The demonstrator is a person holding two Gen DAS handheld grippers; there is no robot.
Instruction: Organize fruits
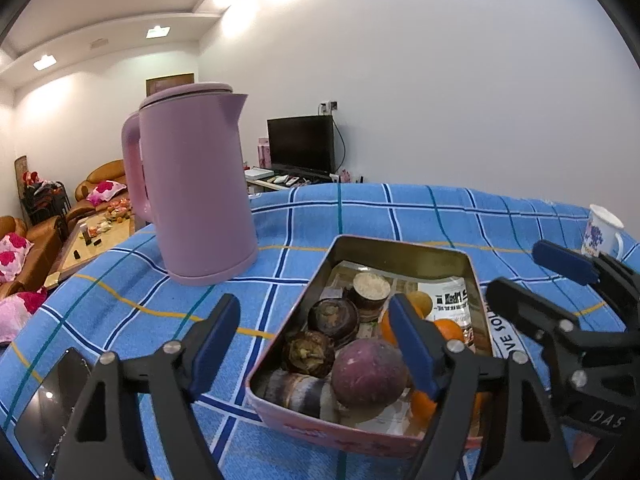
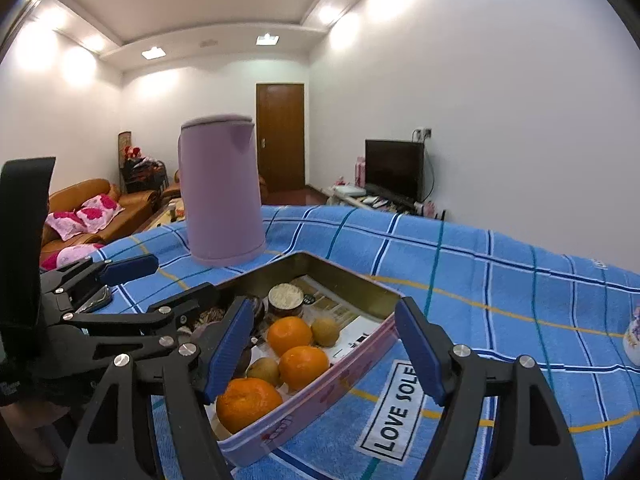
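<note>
Fruits, orange tangerines (image 2: 289, 335) and dark purple ones (image 1: 369, 373), fill my pink rectangular metal tin (image 1: 400, 245) on the blue checked tablecloth (image 2: 500, 280), its long axis running away from me toward the white wall. A lilac kettle (image 1: 196, 188) stands just beyond it. My left gripper (image 1: 316, 344) and right gripper (image 2: 324, 354) both hang spread, gripping nothing.

2 wrist views, close, both facing tin (image 1: 400, 246) (image 2: 340, 270) (kettle (image 1: 196, 184) (image 2: 222, 188) behind).

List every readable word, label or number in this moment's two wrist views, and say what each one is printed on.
"LOVE SOLE": white label sewn on the blue checked tablecloth, cut off by a finger of the tongs.
"DAS": black body of the right tongs, partly cut off.
Printed paper lining the tin: dark characters, too blurred to read.
Mug: blue pattern, no legible text.
</note>
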